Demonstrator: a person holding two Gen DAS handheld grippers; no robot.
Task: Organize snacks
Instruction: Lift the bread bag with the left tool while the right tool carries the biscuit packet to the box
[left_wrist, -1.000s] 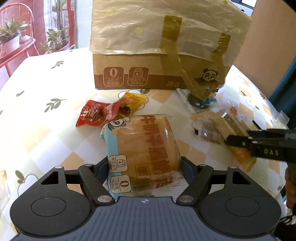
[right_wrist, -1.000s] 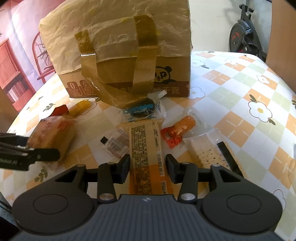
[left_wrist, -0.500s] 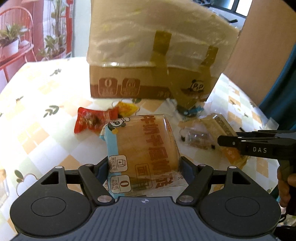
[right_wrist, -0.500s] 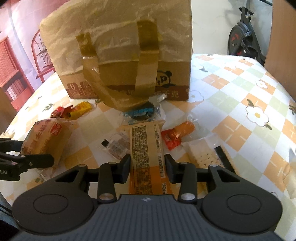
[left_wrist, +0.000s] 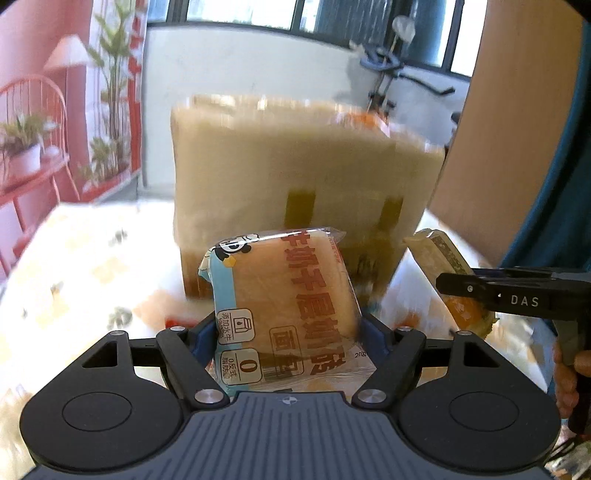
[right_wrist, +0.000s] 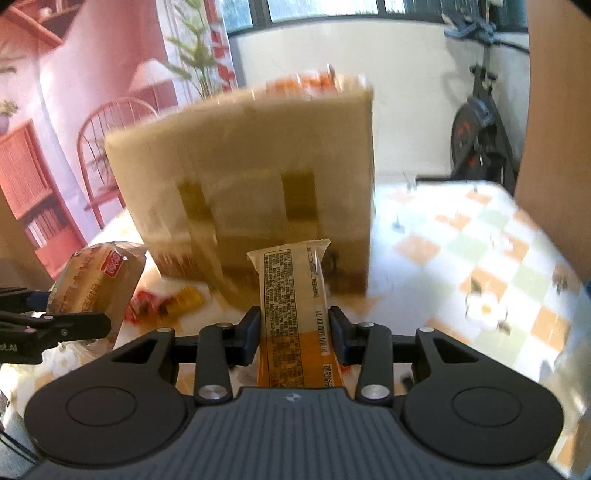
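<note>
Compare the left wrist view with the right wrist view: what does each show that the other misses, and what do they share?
Only the left wrist view shows the front of the bread pack, with its red lettering and panda logo, clamped in the left gripper, and the person's hand on the right gripper's handle. Only the right wrist view shows the printed back label of the long snack bar clamped in the right gripper, and red and yellow wrapped snacks on the table. Both show the taped cardboard box, blurred, and both held packs.
</note>
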